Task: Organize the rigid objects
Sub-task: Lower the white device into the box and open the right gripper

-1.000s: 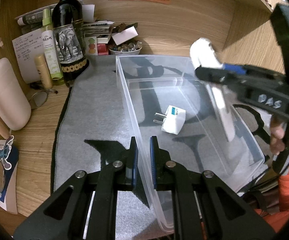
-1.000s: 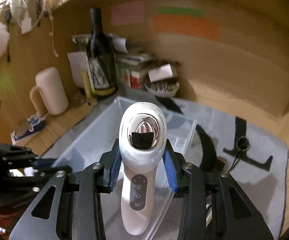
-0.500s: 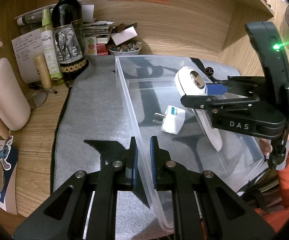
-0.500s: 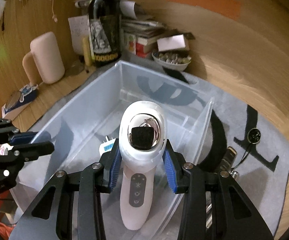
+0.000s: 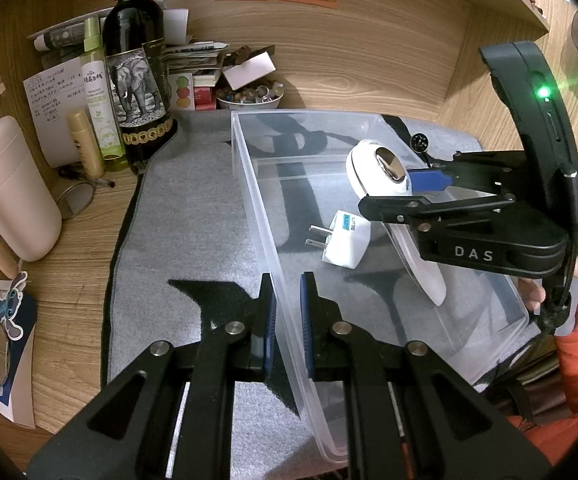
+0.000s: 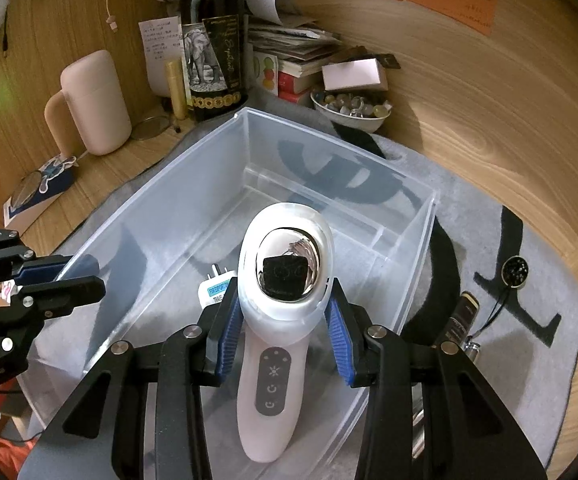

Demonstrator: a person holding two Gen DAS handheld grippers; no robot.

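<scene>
A clear plastic bin (image 5: 249,184) (image 6: 153,216) stands on a grey mat. My left gripper (image 5: 287,312) is shut on the bin's near left wall. My right gripper (image 6: 285,336) is shut on a white handheld device (image 6: 285,280) with a chrome head, and holds it inside the bin, just above the floor; the device also shows in the left wrist view (image 5: 381,168). A white plug adapter (image 5: 345,240) (image 6: 213,290) lies on the bin floor, left of the device.
A dark wine bottle (image 5: 137,72), spray bottle (image 5: 99,96), pink jug (image 5: 5,192) and bowl of beads (image 6: 349,108) stand behind the bin. A small black round charm (image 6: 515,272) and a dark stick-shaped item (image 6: 459,316) lie on the mat to the right.
My right gripper has carried the white device down from above the bin's rim into the bin. The left gripper has kept its hold on the wall.
</scene>
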